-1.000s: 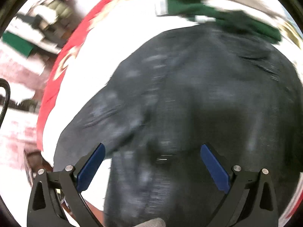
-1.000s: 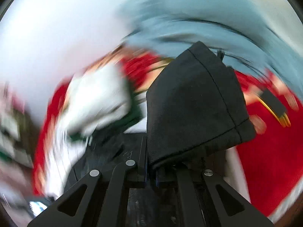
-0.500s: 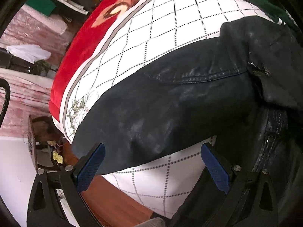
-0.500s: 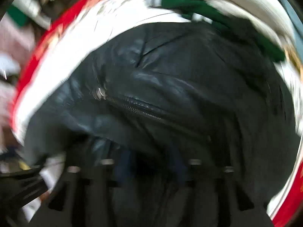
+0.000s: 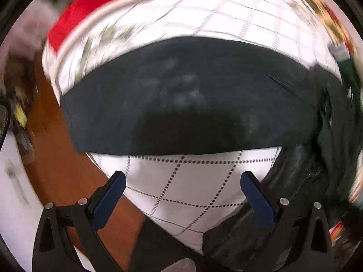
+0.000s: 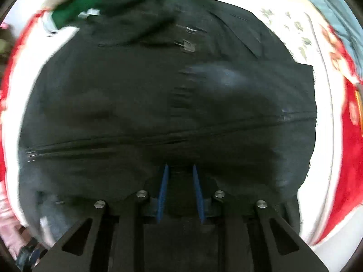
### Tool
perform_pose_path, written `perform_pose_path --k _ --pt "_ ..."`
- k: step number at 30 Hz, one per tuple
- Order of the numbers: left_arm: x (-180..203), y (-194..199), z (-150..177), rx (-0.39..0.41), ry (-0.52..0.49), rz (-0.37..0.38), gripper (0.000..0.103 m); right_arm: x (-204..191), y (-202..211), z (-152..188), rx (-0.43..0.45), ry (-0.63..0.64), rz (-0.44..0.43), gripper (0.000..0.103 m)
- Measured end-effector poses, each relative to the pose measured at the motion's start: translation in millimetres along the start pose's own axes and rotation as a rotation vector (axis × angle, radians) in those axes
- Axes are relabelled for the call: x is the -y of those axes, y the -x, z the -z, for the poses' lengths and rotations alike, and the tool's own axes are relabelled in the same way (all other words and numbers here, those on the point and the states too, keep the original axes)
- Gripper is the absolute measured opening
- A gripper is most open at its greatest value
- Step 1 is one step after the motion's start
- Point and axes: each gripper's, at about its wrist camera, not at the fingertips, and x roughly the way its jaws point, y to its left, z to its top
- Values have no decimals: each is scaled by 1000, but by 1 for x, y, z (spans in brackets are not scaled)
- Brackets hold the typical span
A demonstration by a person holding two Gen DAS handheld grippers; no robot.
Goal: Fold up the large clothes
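Black jacket point(image 6: 158, 104) cloth fills nearly the whole right wrist view, spread flat over a white bedspread point(image 6: 317, 136) with a red border. Nearest, the right claw point(image 6: 180, 170) points down at it; its blue pads point(image 6: 162, 195) stand a little apart after just closing in, with dark cloth in the narrow gap, though whether they pinch it cannot be told. Farther off, a green garment point(image 6: 74, 15) lies at the jacket's far edge. In the left wrist view, the left claw point(image 5: 181, 179) is spread wide and empty over bare checked bedspread point(image 5: 186, 181). Just beyond it a jacket sleeve point(image 5: 181, 95) lies crosswise, the jacket's body bunched at the right.
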Motion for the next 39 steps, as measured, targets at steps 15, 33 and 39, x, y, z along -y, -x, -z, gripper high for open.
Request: perform_pose_path --k 15,33,39 --pt "-134 -70 -1 166 796 424 101 -72 20 38 -66 146 -119 26" --pt "-73 20 -46 551 529 -8 8 -232 7 100 62 383 65 42" --pt "-7 84 -42 702 192 -108 5 -254 8 93 125 379 38 68"
